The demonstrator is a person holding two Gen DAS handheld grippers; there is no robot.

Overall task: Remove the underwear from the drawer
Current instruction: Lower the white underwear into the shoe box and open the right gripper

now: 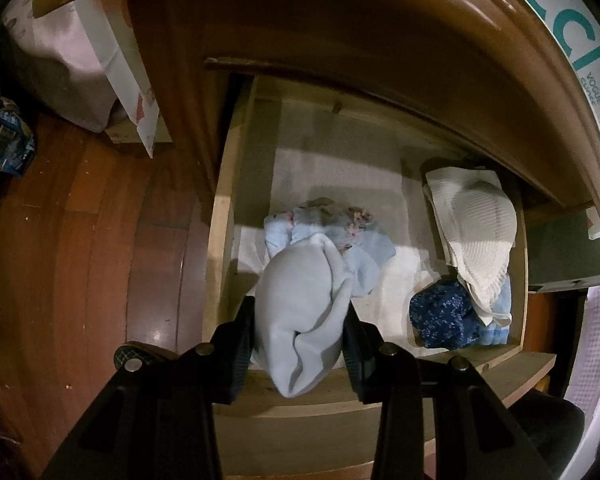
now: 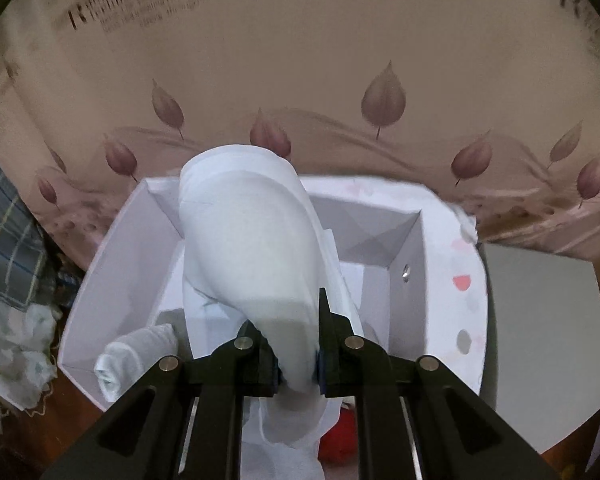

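Fingers of the left gripper pinch a pale grey brief, its long axis running straight out from the jaws, far end draped over a light blue bundle in the open drawer. That gripper points steeply down over the drawer's front edge. The right gripper is clamped tight on a white brief, which sticks forward and upward as a soft rounded tube above a white box; it too tilts down. A rolled white cloth lies in the box's near left corner. The drawer is bare wood, lined white, with a ribbed cream garment and dark blue floral fabric at its right.
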